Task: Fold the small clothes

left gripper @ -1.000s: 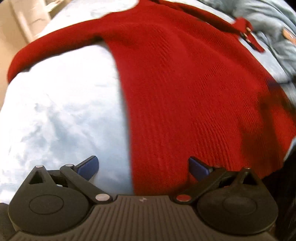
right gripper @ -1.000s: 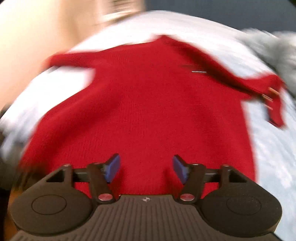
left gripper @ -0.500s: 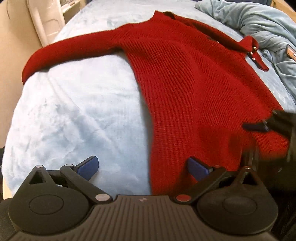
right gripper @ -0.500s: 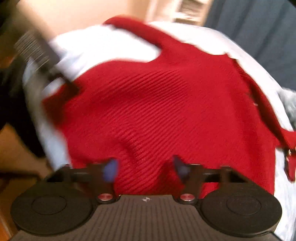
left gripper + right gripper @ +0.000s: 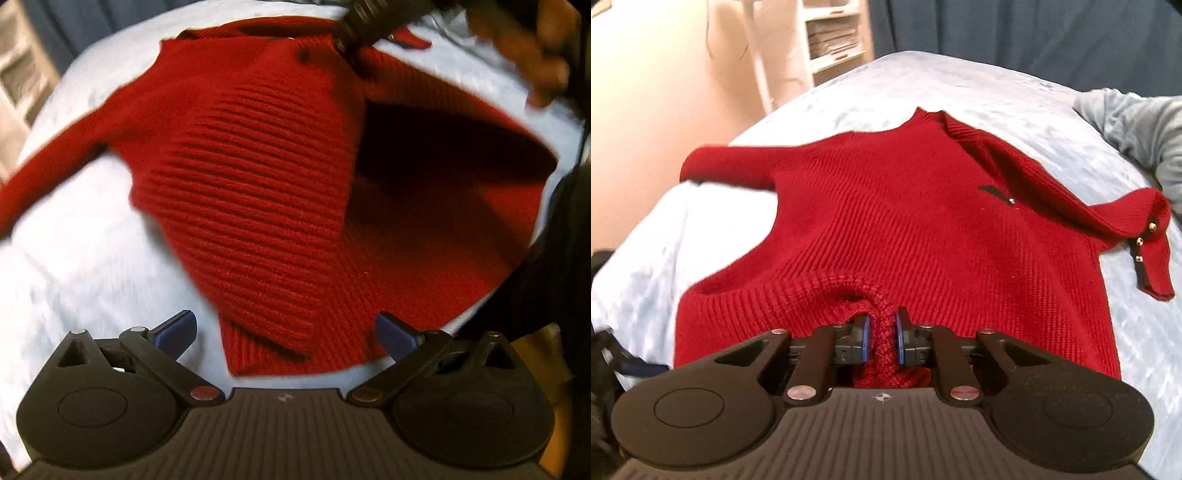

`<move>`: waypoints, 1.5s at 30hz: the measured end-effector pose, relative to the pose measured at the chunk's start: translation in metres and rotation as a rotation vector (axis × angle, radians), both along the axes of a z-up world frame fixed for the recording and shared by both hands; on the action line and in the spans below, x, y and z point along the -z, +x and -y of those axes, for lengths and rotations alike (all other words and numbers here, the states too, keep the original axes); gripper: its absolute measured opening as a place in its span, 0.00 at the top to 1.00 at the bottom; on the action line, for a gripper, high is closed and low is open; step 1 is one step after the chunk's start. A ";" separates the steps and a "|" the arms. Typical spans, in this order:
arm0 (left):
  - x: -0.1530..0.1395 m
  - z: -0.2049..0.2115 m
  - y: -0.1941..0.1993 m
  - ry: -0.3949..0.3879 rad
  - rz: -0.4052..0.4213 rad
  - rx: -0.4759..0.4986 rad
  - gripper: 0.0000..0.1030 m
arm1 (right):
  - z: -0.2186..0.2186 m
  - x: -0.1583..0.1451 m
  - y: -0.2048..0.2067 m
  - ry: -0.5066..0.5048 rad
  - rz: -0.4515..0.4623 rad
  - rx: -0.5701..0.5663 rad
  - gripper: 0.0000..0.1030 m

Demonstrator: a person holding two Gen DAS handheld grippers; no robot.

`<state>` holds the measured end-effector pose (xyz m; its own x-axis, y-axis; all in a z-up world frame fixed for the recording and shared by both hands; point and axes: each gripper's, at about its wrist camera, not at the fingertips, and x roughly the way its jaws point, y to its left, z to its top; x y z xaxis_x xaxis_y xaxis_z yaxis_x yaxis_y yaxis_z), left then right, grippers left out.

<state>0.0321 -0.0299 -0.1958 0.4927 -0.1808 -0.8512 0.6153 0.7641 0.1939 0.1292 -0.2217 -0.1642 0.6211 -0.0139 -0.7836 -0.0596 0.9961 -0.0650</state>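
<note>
A red knit sweater (image 5: 923,229) lies spread on a pale blue bed cover (image 5: 997,96), one sleeve out to the left and a buttoned cuff (image 5: 1145,236) at the right. My right gripper (image 5: 882,332) is closing, and its pads press on a bunched fold of the sweater's ribbed hem. In the left wrist view the sweater (image 5: 258,184) is drawn up into a raised fold toward the right gripper (image 5: 369,18) at the top. My left gripper (image 5: 286,330) is open just above the sweater's near edge, with nothing gripped.
A person's hand (image 5: 535,55) shows blurred at the top right of the left wrist view. A grey-blue garment (image 5: 1137,125) lies heaped at the bed's right. A white shelf (image 5: 831,33) and a dark curtain (image 5: 1034,33) stand behind the bed.
The right jaws have gone from wide apart to pinching the hem, and the sweater has bunched and risen there. The left gripper has swung sideways and rolled, still open.
</note>
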 end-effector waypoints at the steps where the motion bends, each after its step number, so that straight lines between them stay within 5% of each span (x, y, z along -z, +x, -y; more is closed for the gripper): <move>1: 0.002 0.004 0.002 0.020 0.037 -0.023 0.00 | 0.003 -0.003 -0.002 0.007 0.005 0.010 0.86; 4: -0.009 -0.007 0.021 -0.031 0.108 -0.210 0.07 | 0.011 -0.011 -0.004 0.023 0.031 0.039 0.86; 8: -0.026 -0.059 0.051 -0.132 0.051 -0.446 0.19 | 0.030 -0.023 -0.007 0.076 0.056 0.102 0.86; 13: -0.030 -0.108 0.062 -0.191 -0.030 -0.532 0.18 | 0.046 -0.031 0.000 0.169 0.067 0.161 0.86; 24: -0.046 -0.054 0.031 -0.073 0.273 -0.259 0.20 | 0.039 -0.029 -0.006 0.134 0.036 0.148 0.86; 27: -0.055 -0.035 0.020 -0.047 0.386 -0.183 0.27 | 0.038 -0.030 -0.007 0.132 0.032 0.144 0.86; 28: -0.058 -0.031 0.018 -0.044 0.408 -0.160 0.38 | 0.036 -0.030 -0.007 0.130 0.032 0.140 0.86; 31: -0.054 -0.025 0.030 -0.022 0.321 -0.154 0.92 | 0.032 -0.030 -0.007 0.125 0.031 0.132 0.86; 34: -0.045 -0.034 0.042 -0.008 0.268 -0.230 0.92 | 0.032 -0.028 -0.008 0.141 0.018 0.119 0.82; 38: -0.055 -0.049 0.052 -0.059 0.211 -0.324 0.92 | 0.037 -0.030 -0.032 0.062 0.003 0.062 0.32; 39: -0.060 -0.050 0.055 -0.079 0.195 -0.347 0.92 | 0.042 -0.030 -0.045 0.011 0.027 0.070 0.29; 42: -0.080 -0.059 0.066 -0.151 0.149 -0.422 0.92 | 0.074 -0.017 -0.087 -0.146 0.030 0.209 0.29; 45: -0.094 -0.068 0.075 -0.193 0.102 -0.486 0.92 | 0.123 -0.002 -0.130 -0.091 -0.055 0.431 0.38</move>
<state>0.1070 0.0382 -0.1019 0.6373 -0.0595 -0.7683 0.1668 0.9840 0.0622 -0.0010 -0.3446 -0.1626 0.5010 -0.3326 -0.7990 0.3540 0.9212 -0.1615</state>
